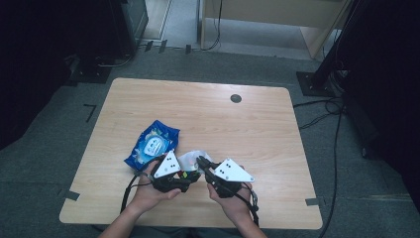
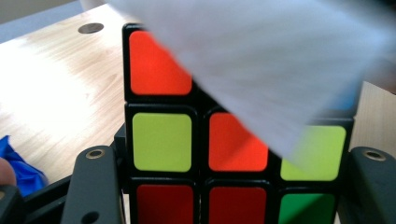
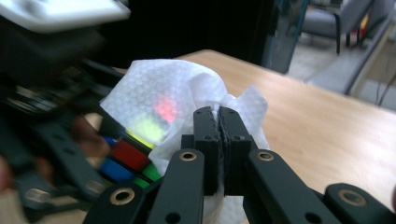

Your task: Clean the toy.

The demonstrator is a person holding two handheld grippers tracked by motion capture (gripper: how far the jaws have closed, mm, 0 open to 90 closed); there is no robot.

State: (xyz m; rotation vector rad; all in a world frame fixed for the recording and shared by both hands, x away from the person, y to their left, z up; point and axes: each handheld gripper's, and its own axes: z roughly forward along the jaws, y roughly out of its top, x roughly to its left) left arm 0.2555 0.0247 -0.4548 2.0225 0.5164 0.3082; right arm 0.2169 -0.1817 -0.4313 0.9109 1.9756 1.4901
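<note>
Cube-cleaning in progress: the left claw has its jaws spread about the sides of a Rubik's cube, clamping it just above the worktop near the front edge, and that steady hold looks meant to give the other hand a fixed face to work on. Over to the right claw, jaws squeezed together on a bunched white wet wipe, which drapes over the cube's top so the red and yellow-green tiles glow through it; a wiping pass, I'd judge. Both hands come in low from the near side, palms cupping the claw bodies, tips angled toward each other and meeting at the cube. Just left of them lies a blue wet-wipe packet, flat on the worktop, handy for another sheet
</note>
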